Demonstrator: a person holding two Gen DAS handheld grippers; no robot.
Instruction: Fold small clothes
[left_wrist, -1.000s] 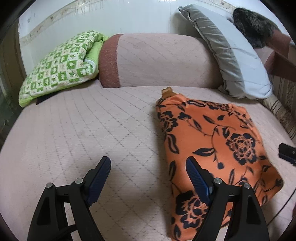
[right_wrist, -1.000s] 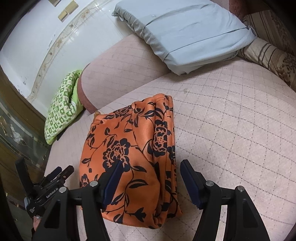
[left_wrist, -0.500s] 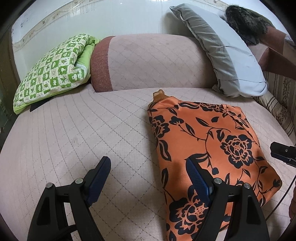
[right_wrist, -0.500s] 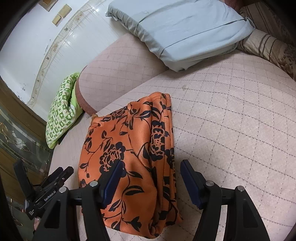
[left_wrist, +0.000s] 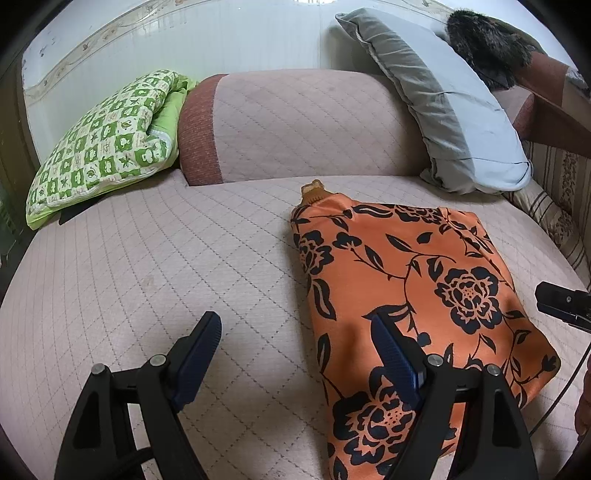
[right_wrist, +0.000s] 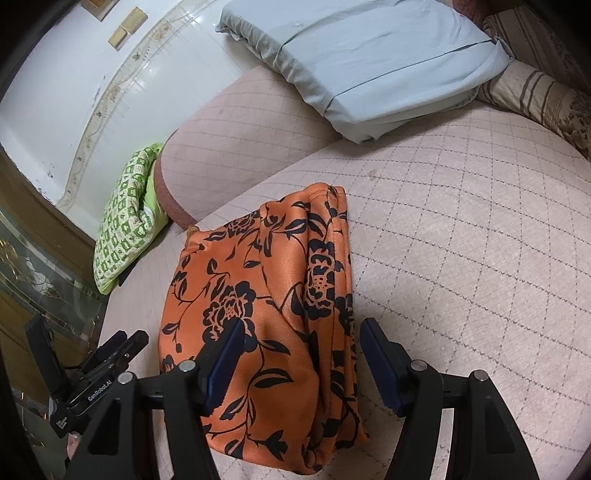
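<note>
Nearest the cameras, the left gripper (left_wrist: 295, 343) and the right gripper (right_wrist: 301, 349) both hang with jaws spread apart and empty above the near end of the orange satin garment with black flowers (right_wrist: 266, 321), which lies as a folded oblong on the pink quilted bed cover (left_wrist: 166, 266). The fold looks nearly done, perhaps between folds; a further fold would call for pinching the garment's near edge and carrying it toward its far end. Beyond the garment stand a pink bolster (left_wrist: 295, 125), a green checked quilt (left_wrist: 107, 147) and a grey pillow (left_wrist: 443, 107).
</note>
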